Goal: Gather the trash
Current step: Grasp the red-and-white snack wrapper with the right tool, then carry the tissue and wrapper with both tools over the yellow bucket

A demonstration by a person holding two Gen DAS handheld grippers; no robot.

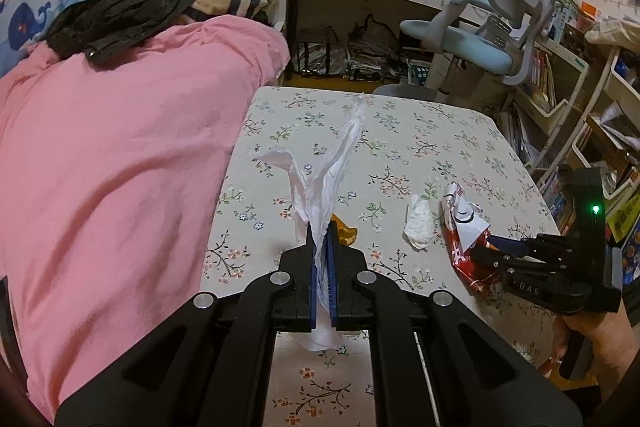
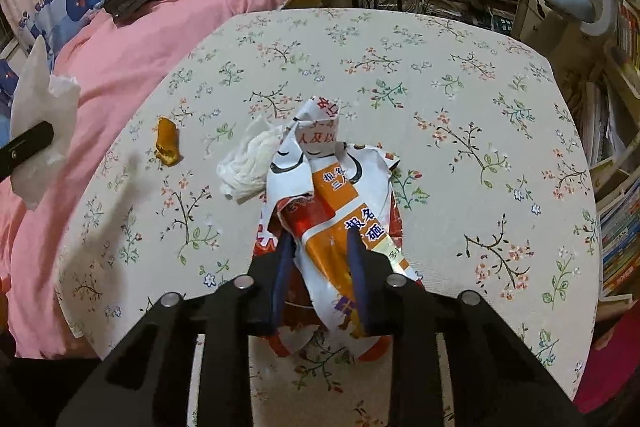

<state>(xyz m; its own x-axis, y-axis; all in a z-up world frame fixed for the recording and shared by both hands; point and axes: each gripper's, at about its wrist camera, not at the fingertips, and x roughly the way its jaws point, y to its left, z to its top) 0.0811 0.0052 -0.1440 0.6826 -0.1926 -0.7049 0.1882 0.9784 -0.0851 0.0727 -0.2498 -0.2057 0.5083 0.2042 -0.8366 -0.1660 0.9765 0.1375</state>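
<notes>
Both grippers on trash over the flowered bench

The left gripper [image 1: 320, 239] is clenched on a white plastic bag [image 1: 320, 163], which rises loosely ahead of its blue pads and hangs out a little behind them. The right gripper [image 2: 320, 243] has its blue fingers [image 2: 356, 259] on either side of a crumpled red, white and orange printed wrapper [image 2: 328, 195] lying on the bench [image 2: 460, 87], pads pressed against it. Just ahead and left of that gripper sits a crumpled white tissue [image 2: 244, 163], touching the wrapper; further left lies a small orange scrap [image 2: 166, 143].
</notes>
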